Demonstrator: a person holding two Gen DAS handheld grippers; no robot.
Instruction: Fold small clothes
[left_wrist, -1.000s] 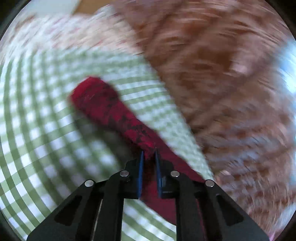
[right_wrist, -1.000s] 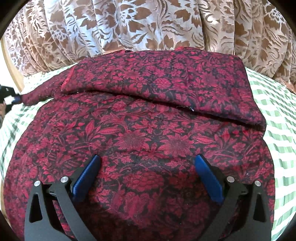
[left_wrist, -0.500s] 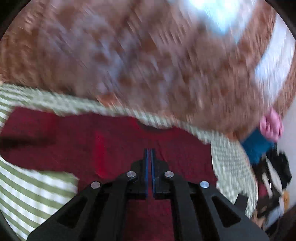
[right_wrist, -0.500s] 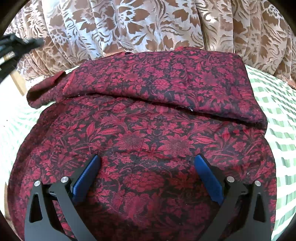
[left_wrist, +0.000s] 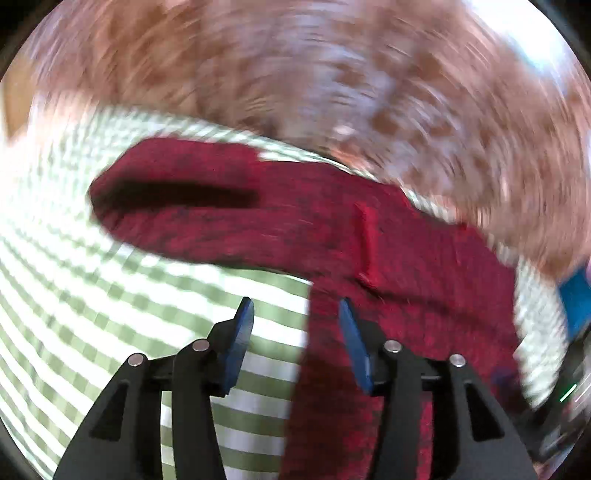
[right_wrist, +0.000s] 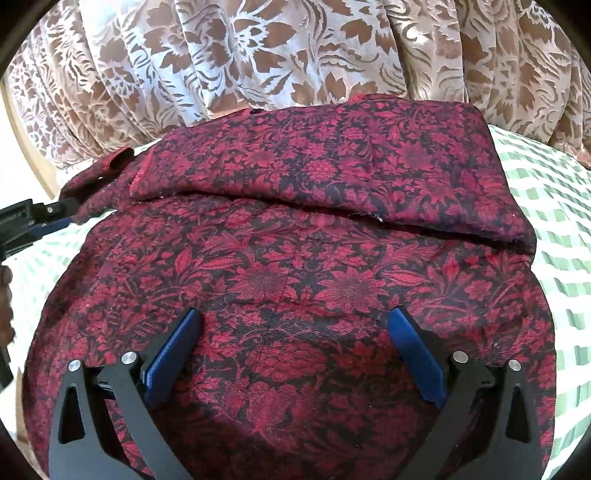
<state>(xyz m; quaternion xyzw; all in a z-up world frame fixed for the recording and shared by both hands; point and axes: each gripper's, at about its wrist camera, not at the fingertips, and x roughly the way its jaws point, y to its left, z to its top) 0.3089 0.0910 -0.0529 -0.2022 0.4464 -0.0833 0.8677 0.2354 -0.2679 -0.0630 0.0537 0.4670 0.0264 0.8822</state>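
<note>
Left hand-held gripper (left_wrist: 295, 332) has just sprung open and let the sleeve (left_wrist: 177, 199) drop onto the green-checked cloth (left_wrist: 92, 314)! Right hand-held gripper (right_wrist: 293, 350) stays wide above the red floral garment (right_wrist: 314, 258); sleeve fold looks unfinished.

Left gripper (left_wrist: 295, 314) springs open off the sleeve (left_wrist: 177, 195), which now lies flat on the checked cloth (left_wrist: 92, 295), no longer pinched!
</note>
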